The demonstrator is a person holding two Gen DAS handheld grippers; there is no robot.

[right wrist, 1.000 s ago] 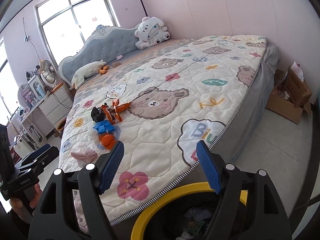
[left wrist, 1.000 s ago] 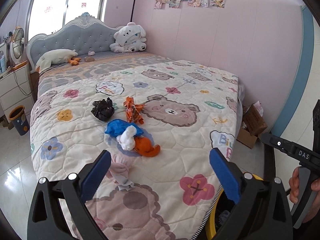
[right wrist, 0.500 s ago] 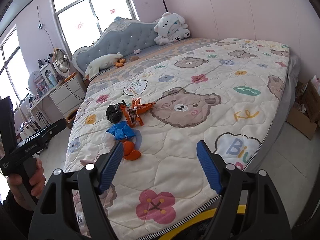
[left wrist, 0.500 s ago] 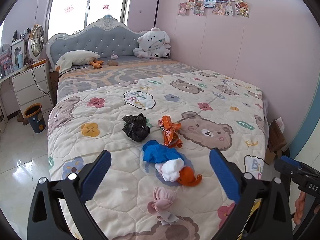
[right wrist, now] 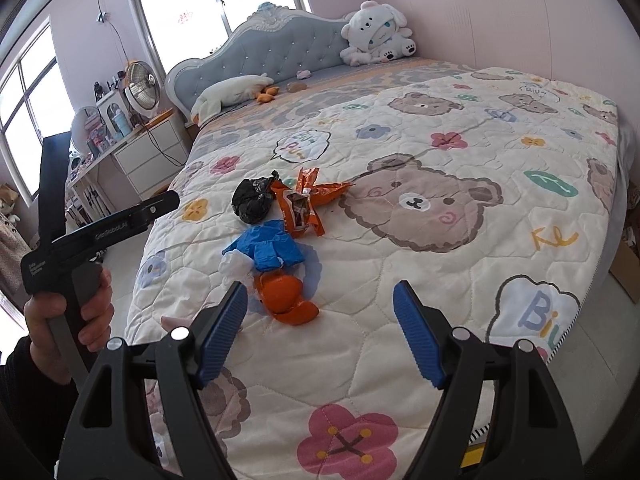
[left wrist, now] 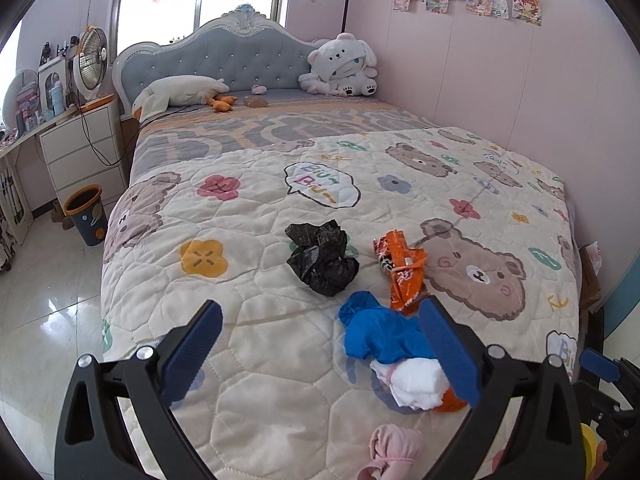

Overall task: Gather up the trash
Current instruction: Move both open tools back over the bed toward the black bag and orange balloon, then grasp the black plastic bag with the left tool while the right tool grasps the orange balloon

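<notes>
Across quilted bear-print bed cover (left wrist: 280,360): approach step, both left gripper (left wrist: 320,354) and right gripper (right wrist: 320,328) wide open, empty; next, closing on crumpled black plastic bag (left wrist: 322,258) mid-bed.

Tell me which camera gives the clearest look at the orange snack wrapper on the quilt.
The right wrist view: the orange snack wrapper lies unobstructed, its torn-open side and twisted end both visible. In the left wrist view the wrapper appears crumpled, and its near end meets the blue pad of the left tongs.
</notes>
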